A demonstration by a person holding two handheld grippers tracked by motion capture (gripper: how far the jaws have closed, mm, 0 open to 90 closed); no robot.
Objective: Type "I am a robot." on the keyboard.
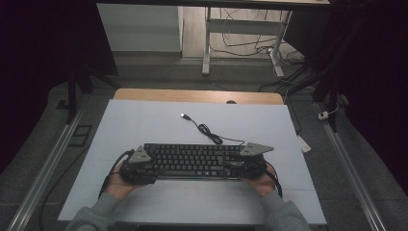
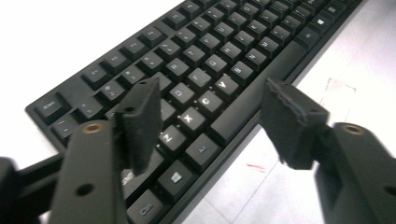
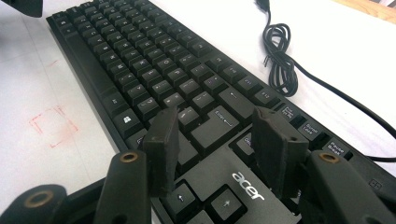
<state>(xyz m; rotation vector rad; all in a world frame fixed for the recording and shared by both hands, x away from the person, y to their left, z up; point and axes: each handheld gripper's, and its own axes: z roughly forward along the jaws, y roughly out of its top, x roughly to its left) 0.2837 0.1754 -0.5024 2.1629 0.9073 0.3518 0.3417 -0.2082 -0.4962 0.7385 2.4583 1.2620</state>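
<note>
Keyboard (image 1: 192,161) lies between left tongs (image 1: 144,168) and right tongs (image 1: 240,166), both apart

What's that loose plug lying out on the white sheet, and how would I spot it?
Start at the white sheet covering the table, then find the black keyboard near the person. A thin black cable coils behind it and ends at a small silvery USB plug, lying alone on the sheet.

floor: grey carpet (image 1: 159,72) | desk legs (image 1: 207,43), loose cables (image 1: 250,48) behind | sides: dark curtains (image 1: 43,48) | light: dim
</note>
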